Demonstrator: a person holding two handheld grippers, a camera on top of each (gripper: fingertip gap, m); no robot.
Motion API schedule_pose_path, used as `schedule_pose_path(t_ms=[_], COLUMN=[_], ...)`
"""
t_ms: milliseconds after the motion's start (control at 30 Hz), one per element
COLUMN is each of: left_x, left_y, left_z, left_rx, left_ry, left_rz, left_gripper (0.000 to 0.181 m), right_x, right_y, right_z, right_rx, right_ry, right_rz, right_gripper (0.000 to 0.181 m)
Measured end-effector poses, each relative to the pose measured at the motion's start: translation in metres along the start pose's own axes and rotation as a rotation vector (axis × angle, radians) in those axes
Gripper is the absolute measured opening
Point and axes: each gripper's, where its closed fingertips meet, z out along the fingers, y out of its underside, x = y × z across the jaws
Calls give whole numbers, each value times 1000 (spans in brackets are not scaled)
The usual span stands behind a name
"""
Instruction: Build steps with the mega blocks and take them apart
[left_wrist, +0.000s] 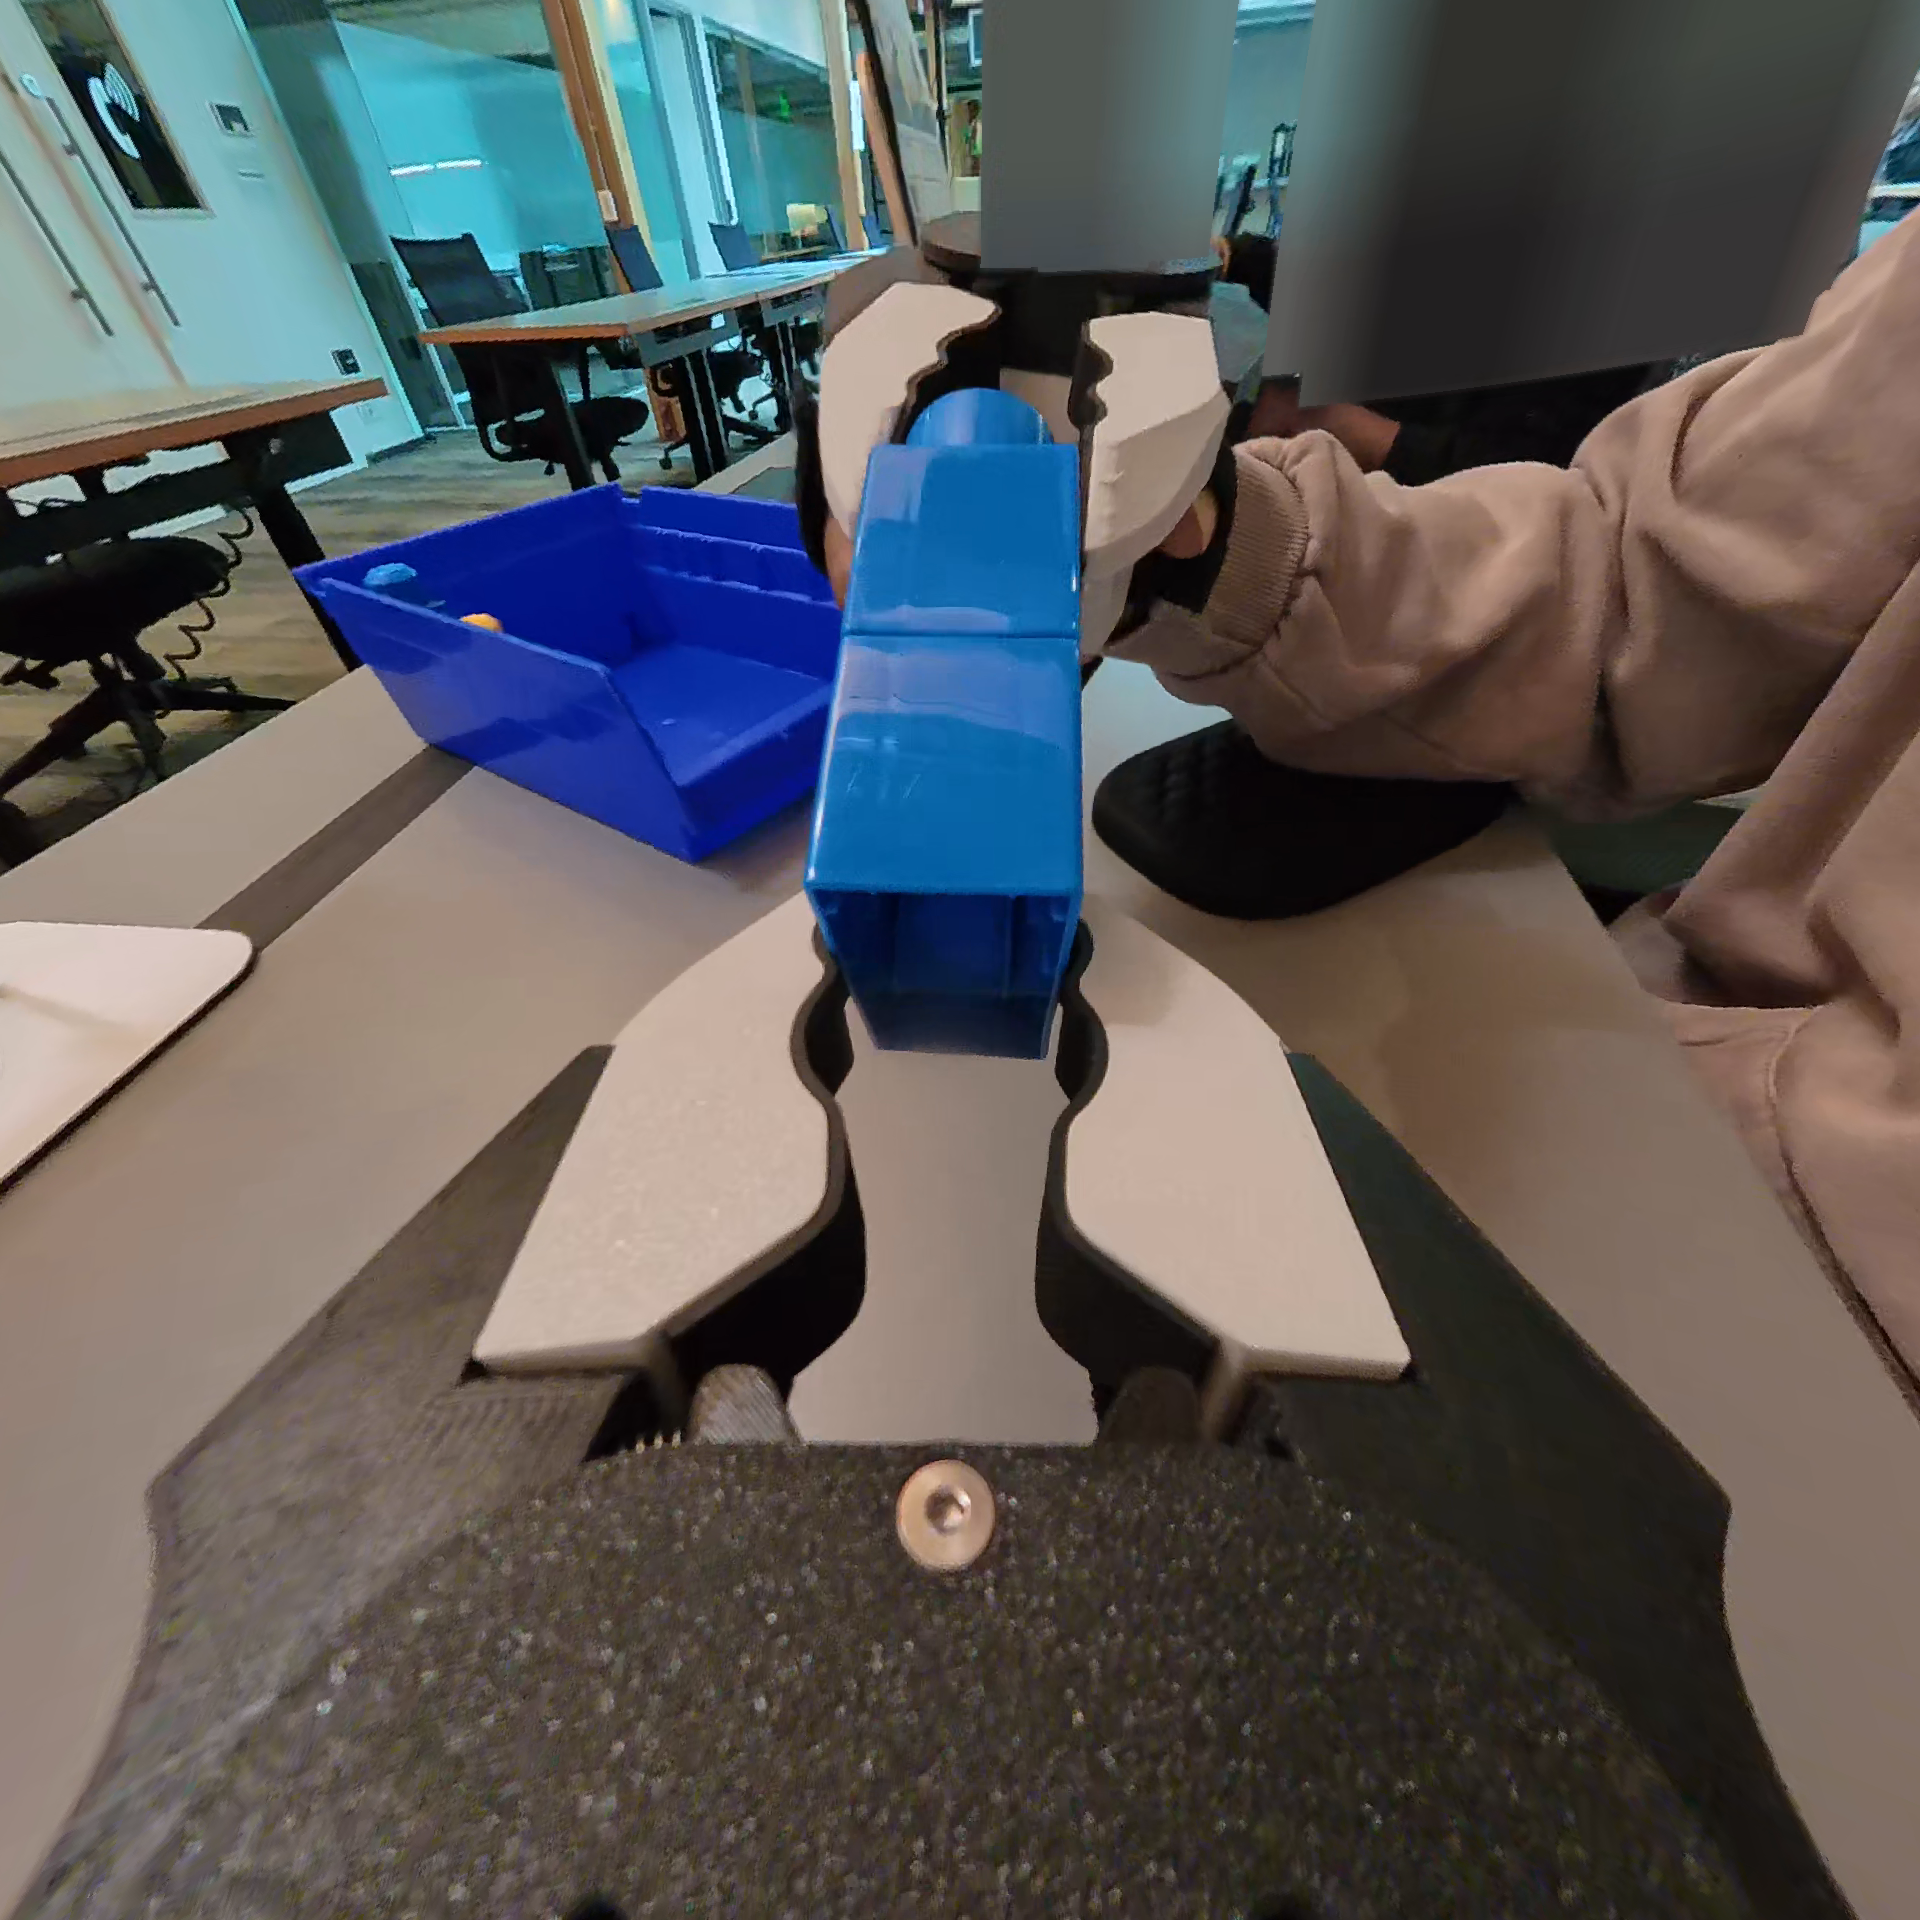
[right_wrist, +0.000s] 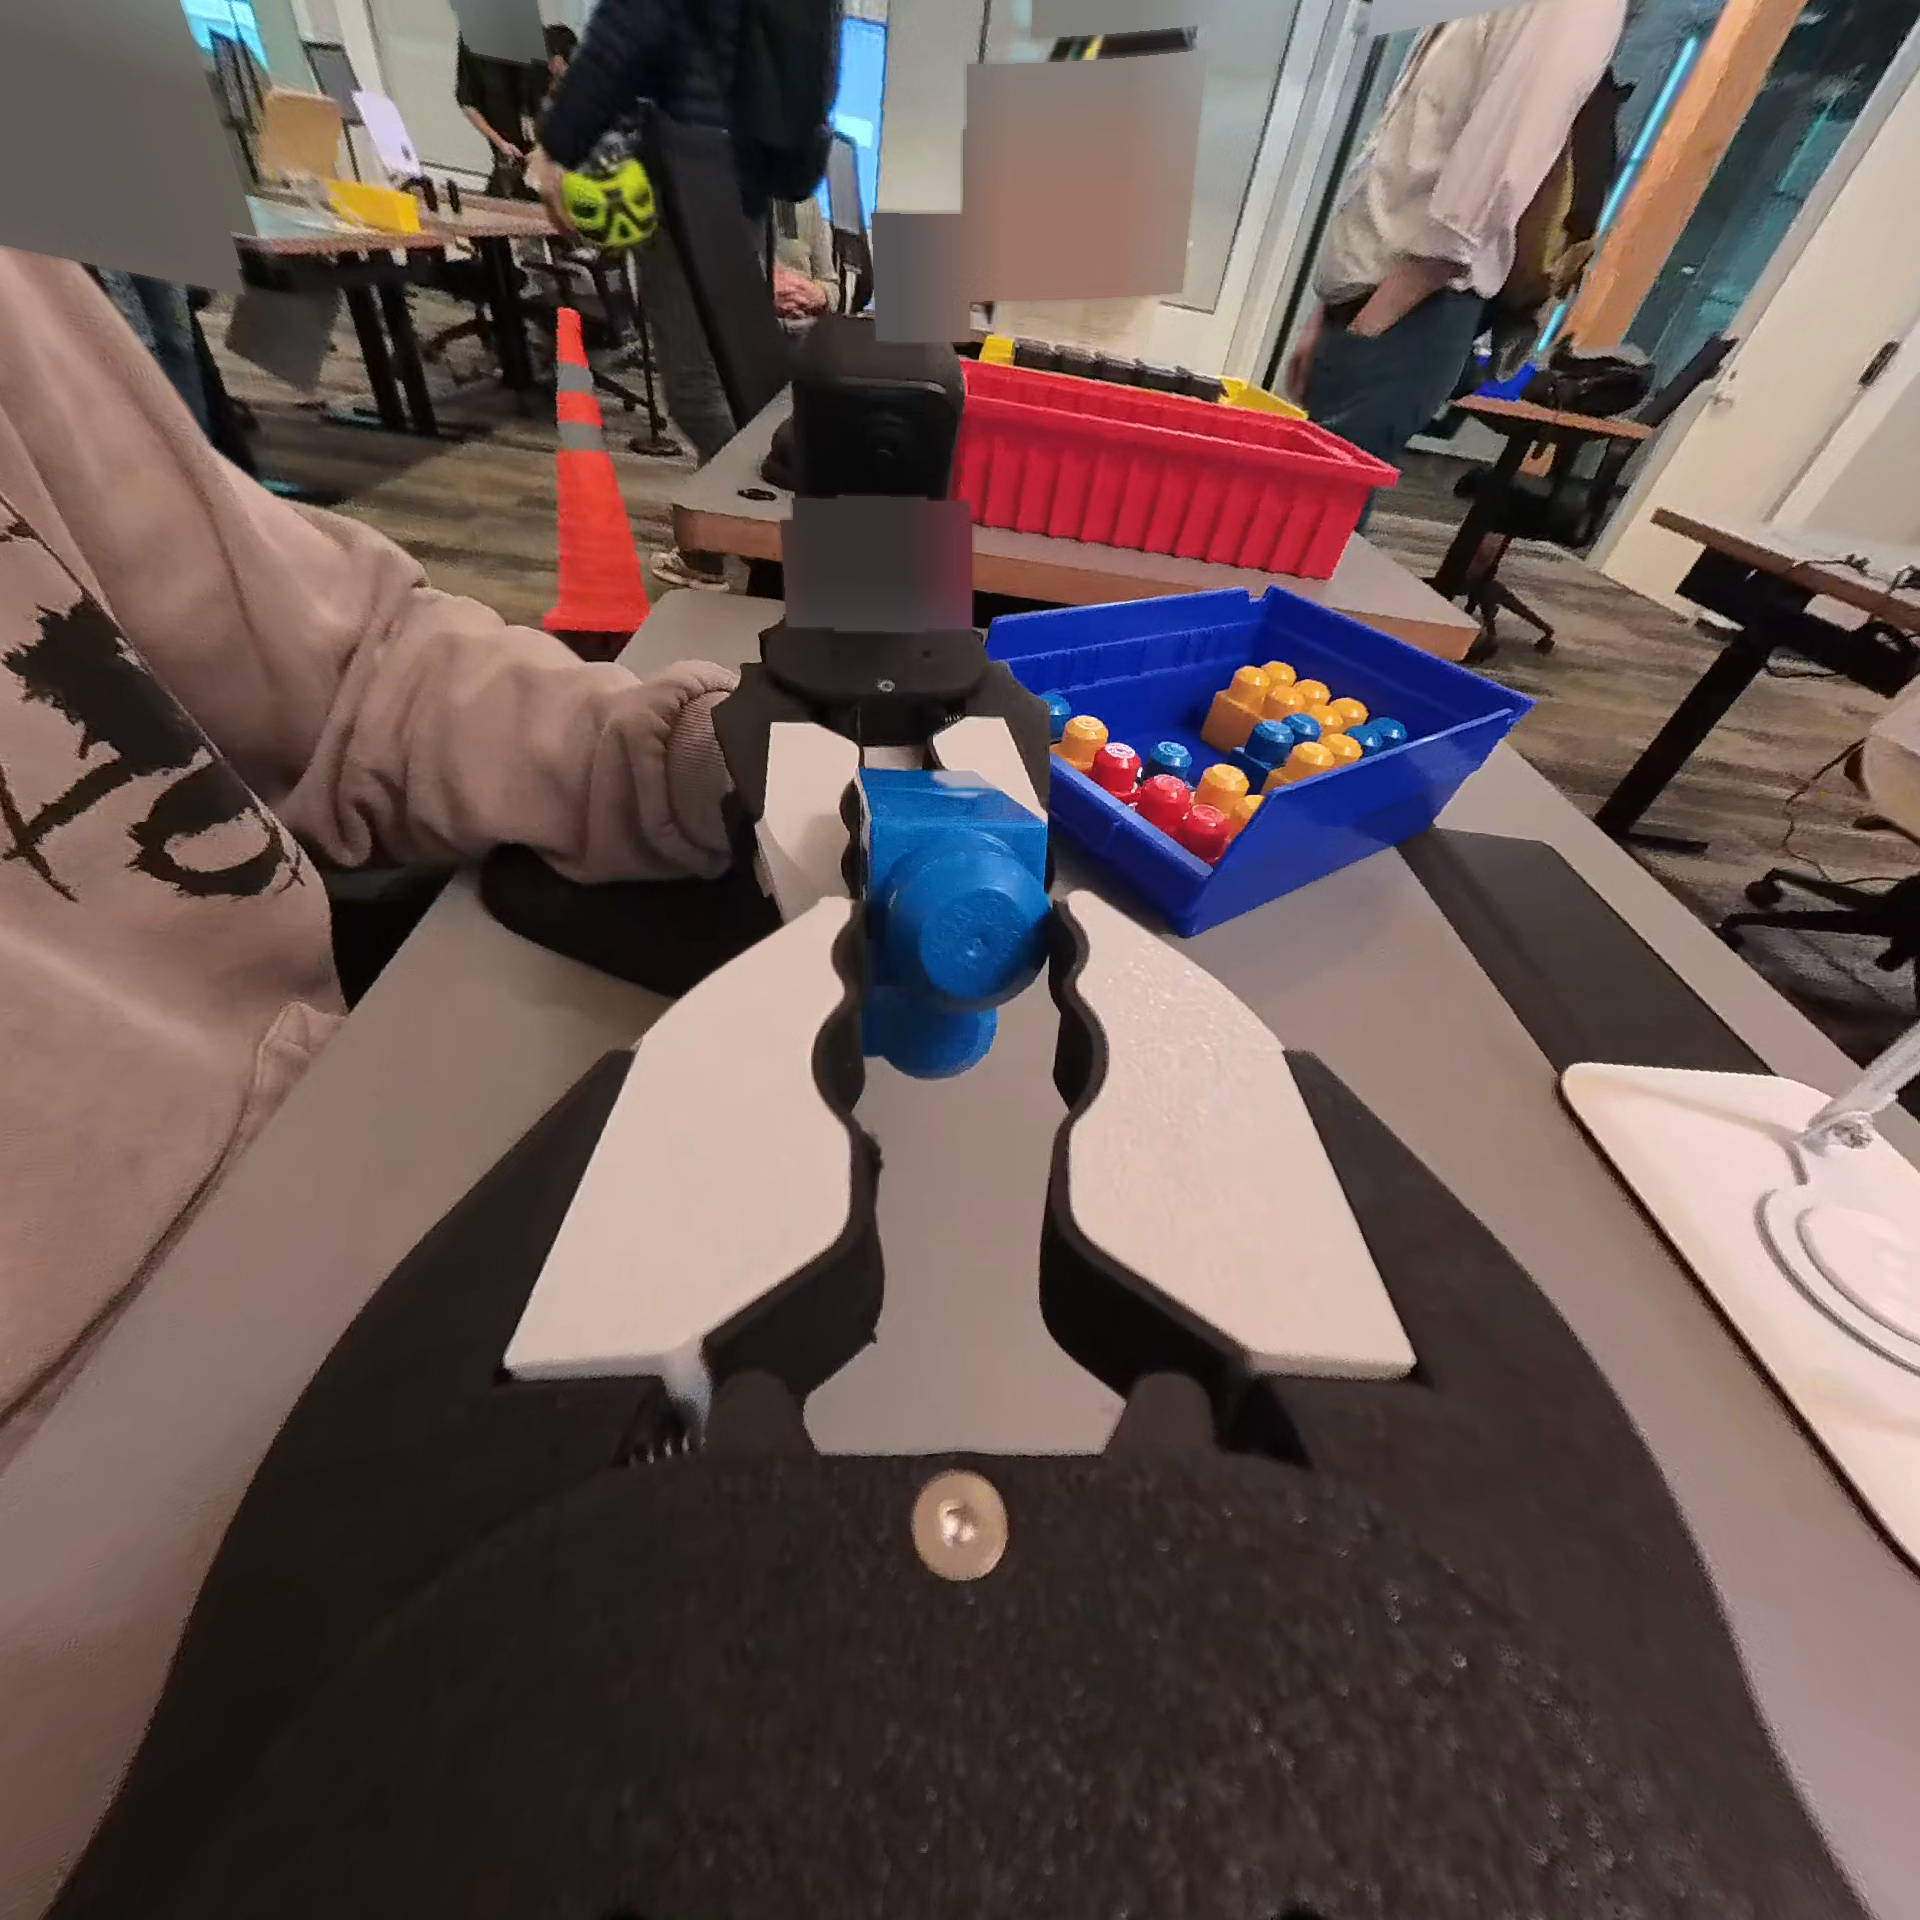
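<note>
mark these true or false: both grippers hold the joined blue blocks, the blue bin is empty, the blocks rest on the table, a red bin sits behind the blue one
1. Both the left gripper and right gripper grip the joined blue blocks. True.
2. The blue bin is empty. False: it holds red, orange and blue blocks.
3. The joined blocks rest on the table. False: they are held above it.
4. A red bin sits behind the blue one. True.

Bright, even indoor office light from overhead, shadows soft. Faint sheen on the blue blocks (left_wrist: 951, 665) and blue bin (right_wrist: 1340, 821). Strong wide-angle bending at edges of both views; near gripper bodies soft. Right wrist view's far background mildly blurred; the orange cone (right_wrist: 590, 488) looks smeared. Grey table (left_wrist: 312, 1091) evenly lit.
</note>
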Motion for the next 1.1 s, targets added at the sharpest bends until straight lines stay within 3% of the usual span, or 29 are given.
schedule_pose_path(t_ms=[133, 233, 400, 467, 600, 700, 833, 1033, 1100], left_x=[2, -13, -45, -54, -67, -75, -83, -85, -85], left_y=[-9, -9, -18, -21, -22, -19, -13, -8, -8], left_z=[6, 3, -21, -30, -42, -49, -54, -56, -56], left_rx=[70, 99, 168, 186, 206, 204, 188, 171, 167], left_ry=[-41, -142, -355, -423, -518, -564, -596, -588, -586], left_rz=[14, 25, 35, 41, 38, 26, 18, 23, 25], left_gripper=[38, 40, 13, 0, 0, 0, 0, 0, 0], right_x=[-6, 9, 103, 147, 219, 253, 283, 303, 306], right_y=[-4, -15, -22, -11, 31, 69, 116, 176, 183], right_z=[-13, -48, -153, -194, -250, -258, -243, -222, -218], right_rx=[6, -57, -435, -607, -854, -932, -973, -1002, -986], right_ry=[28, 90, 347, 423, 492, 467, 434, 386, 369], right_rz=[6, -19, -67, -36, 79, 163, 237, 314, 315], right_gripper=[31, 31, 28, 28, 28, 28, 28, 28, 29])
